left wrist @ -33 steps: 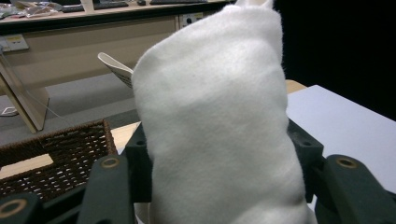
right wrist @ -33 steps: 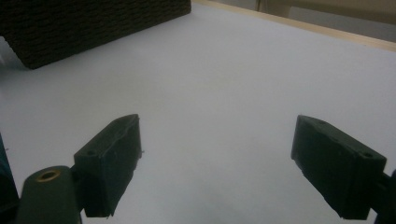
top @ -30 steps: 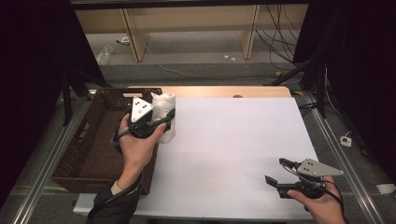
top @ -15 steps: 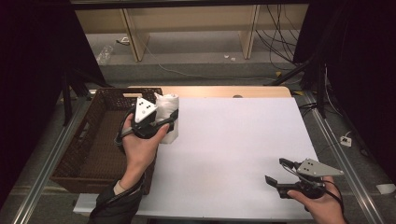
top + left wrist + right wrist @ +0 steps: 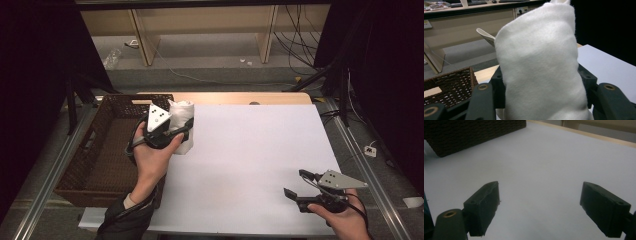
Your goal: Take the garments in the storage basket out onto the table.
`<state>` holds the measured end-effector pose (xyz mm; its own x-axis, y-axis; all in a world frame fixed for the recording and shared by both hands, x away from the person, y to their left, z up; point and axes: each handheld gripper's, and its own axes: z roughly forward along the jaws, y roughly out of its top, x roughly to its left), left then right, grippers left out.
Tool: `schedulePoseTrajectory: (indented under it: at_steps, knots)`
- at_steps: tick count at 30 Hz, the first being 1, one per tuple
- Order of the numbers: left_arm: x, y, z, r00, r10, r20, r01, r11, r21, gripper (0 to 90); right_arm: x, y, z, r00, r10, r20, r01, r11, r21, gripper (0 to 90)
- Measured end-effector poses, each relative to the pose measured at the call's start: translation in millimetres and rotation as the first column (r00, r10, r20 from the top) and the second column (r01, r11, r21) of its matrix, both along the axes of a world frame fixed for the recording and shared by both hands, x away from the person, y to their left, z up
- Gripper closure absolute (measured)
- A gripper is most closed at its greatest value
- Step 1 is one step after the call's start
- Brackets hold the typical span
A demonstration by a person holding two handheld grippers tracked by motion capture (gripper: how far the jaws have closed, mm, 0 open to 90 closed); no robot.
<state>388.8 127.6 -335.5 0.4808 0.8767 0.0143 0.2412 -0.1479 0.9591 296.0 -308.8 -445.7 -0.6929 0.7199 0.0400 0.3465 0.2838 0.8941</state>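
The left tongs (image 5: 181, 131) grip a rolled white towel (image 5: 182, 126) upright at the tabletop's (image 5: 260, 150) ten o'clock, beside the wicker basket (image 5: 107, 150) (right tongs (image 5: 300, 184) wide, idle at five o'clock), so next probably comes lifting it into the basket.

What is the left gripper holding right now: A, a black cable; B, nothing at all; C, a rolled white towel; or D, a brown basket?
C: in the left gripper view the left gripper's jaws press on both sides of the rolled white towel, and the high view shows that towel upright in the gripper beside the basket.
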Motion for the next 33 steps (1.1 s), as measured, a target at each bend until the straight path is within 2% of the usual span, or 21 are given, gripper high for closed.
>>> schedulePoseTrajectory:
  at_steps: [33]
  knots:
    - [-1.9,-18.0,-1.1,0.9992,-0.039,0.002,0.039,0.9992,0.011,42.5,0.1,0.0,-0.2,1.0,0.001,-0.001,-0.001,1.0,-0.001,16.7]
